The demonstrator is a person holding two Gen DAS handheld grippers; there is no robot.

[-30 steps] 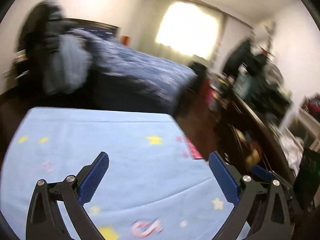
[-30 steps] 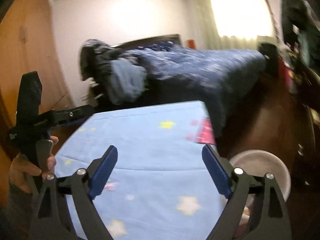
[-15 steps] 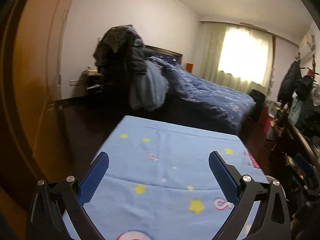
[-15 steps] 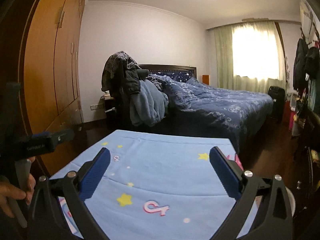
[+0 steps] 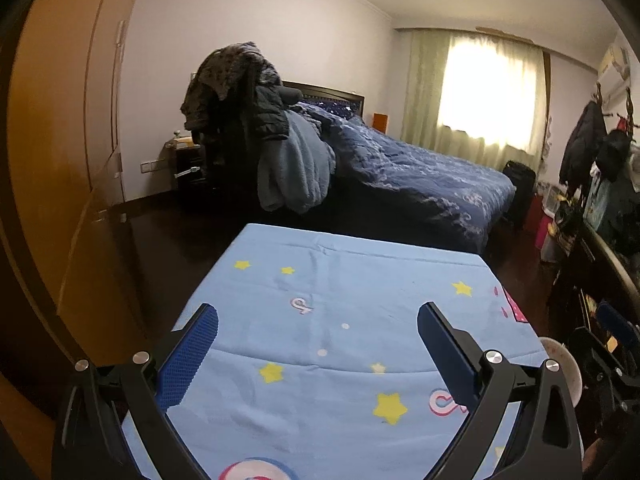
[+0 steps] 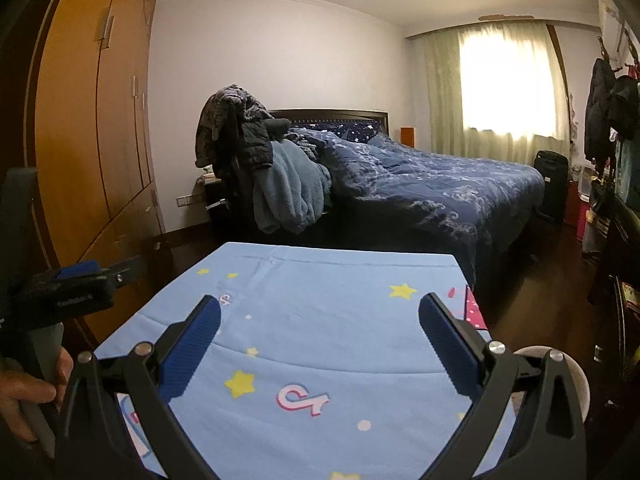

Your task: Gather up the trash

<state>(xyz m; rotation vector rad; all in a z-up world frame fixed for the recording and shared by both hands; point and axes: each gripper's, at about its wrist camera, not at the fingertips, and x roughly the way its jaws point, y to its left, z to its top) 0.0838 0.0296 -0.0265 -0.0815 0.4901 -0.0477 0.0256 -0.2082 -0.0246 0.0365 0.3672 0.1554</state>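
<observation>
Both grippers hover level above a table draped in a light blue cloth, pointing toward the bed. The left gripper has its blue-padded fingers spread wide with nothing between them, and the right gripper is equally splayed and empty. In the right wrist view the left gripper shows again at the left edge, with the person's left hand wrapped around its handle. A white bin stands on the floor just beside the table's right edge, low behind the right gripper's finger; its inside is hidden, so what it contains cannot be told. No piece of trash can be made out on the cloth, which shows only printed yellow stars and pink-and-white motifs. Past the table's far edge stands a bed with a dark blue duvet, and a heap of coats with a grey-blue fleece is piled at its near corner. An orange-brown wardrobe lines the left wall, a bright curtained window lights the far wall, and dark clothes hang on the right.
</observation>
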